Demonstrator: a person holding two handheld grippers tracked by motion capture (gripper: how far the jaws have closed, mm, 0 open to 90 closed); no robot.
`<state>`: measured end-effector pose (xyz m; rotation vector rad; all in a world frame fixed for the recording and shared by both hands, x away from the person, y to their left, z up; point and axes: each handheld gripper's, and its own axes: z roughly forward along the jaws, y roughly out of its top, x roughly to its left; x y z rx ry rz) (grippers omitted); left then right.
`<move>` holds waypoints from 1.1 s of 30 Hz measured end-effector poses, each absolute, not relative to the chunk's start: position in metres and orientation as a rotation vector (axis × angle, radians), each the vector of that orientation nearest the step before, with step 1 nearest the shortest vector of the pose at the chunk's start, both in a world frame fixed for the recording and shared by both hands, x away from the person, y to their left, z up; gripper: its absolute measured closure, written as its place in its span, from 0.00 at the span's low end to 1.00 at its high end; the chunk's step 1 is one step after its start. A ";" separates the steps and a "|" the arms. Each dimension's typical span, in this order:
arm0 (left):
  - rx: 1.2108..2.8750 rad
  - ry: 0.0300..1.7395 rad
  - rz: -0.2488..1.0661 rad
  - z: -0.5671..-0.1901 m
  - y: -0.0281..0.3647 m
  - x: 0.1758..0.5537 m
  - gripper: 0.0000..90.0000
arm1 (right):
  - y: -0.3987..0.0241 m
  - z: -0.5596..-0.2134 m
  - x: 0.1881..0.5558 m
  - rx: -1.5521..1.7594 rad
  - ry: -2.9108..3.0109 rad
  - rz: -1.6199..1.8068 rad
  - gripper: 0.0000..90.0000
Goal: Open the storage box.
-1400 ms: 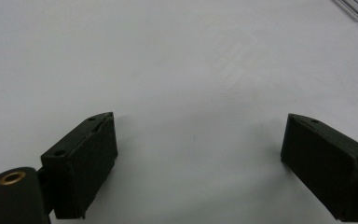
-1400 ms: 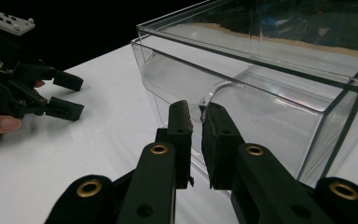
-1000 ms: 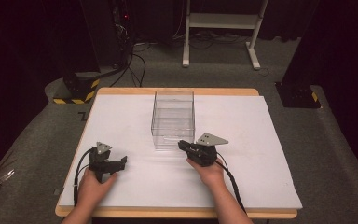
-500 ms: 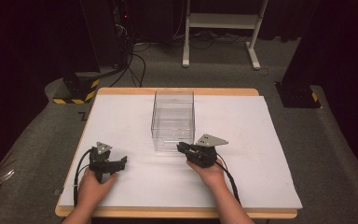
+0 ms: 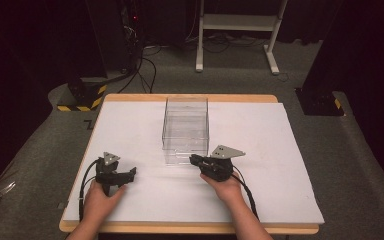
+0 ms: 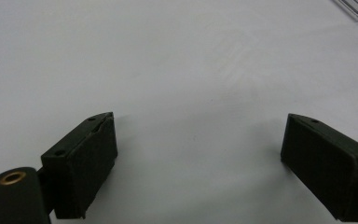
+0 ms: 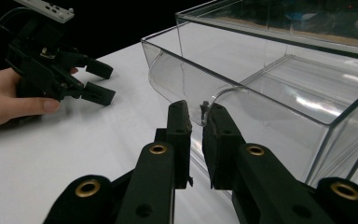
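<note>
A clear plastic box (image 5: 185,125) with a pull-out drawer stands in the middle of the white table top. My right gripper (image 5: 193,159) sits at its near face. In the right gripper view the right gripper (image 7: 196,111) has its jaws pinched on the curved front lip of the drawer (image 7: 177,79). They have just been closing on it. My left gripper (image 5: 131,172) rests on the sheet at the near left, apart from the box. Its jaws (image 6: 198,128) stand wide open over bare white surface with nothing between them.
A white sheet (image 5: 270,150) covers the wooden table, whose near edge (image 5: 180,228) runs below both forearms. On the floor beyond stand a white frame's legs (image 5: 235,30), a black-and-yellow base (image 5: 82,95) and cables.
</note>
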<state>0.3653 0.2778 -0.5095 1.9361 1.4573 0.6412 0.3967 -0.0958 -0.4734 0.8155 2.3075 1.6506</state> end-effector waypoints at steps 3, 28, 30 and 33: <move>1.938 1.457 0.640 -0.509 0.278 0.365 0.12 | -0.097 -0.473 0.392 0.808 2.314 1.650 0.91; 1.938 1.456 0.640 -0.509 0.278 0.365 0.12 | -0.101 -0.475 0.347 0.728 2.375 1.651 0.93; 1.938 1.456 0.640 -0.509 0.278 0.365 0.12 | -0.102 -0.475 0.345 0.727 2.383 1.643 0.93; 1.938 1.457 0.640 -0.509 0.278 0.365 0.12 | -0.105 -0.475 0.340 0.718 2.396 1.637 0.93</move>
